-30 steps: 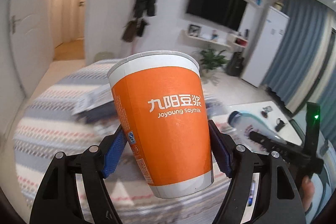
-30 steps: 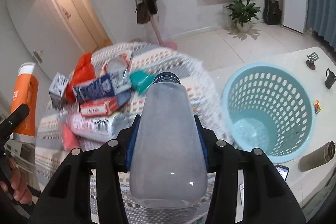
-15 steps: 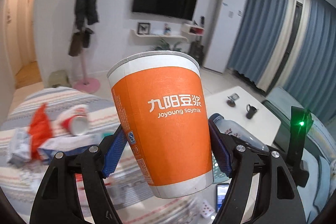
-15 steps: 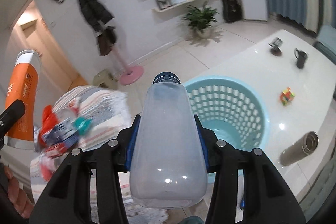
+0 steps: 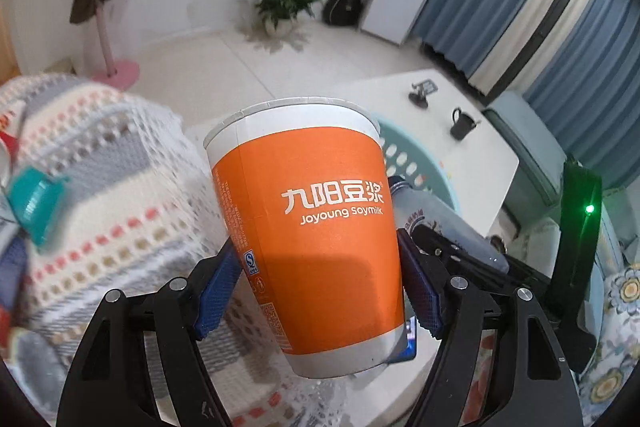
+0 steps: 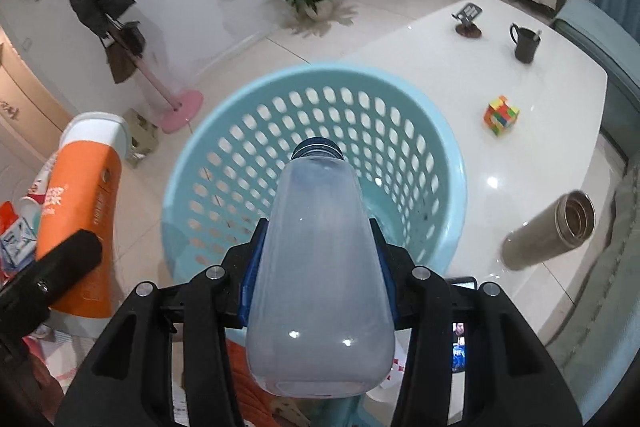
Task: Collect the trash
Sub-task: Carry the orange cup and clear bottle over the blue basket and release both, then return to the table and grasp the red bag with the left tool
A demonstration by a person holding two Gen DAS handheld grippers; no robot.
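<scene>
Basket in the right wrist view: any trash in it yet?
No, the blue basket shows only its bare perforated wall and floor; the bottle is held in the right gripper.

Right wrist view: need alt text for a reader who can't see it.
The right tool grips a frosted plastic bottle, cap pointing at a light-blue perforated basket on a white table. An orange paper cup is at the left; a steel flask, colour cube and black mug are on the table.
</scene>
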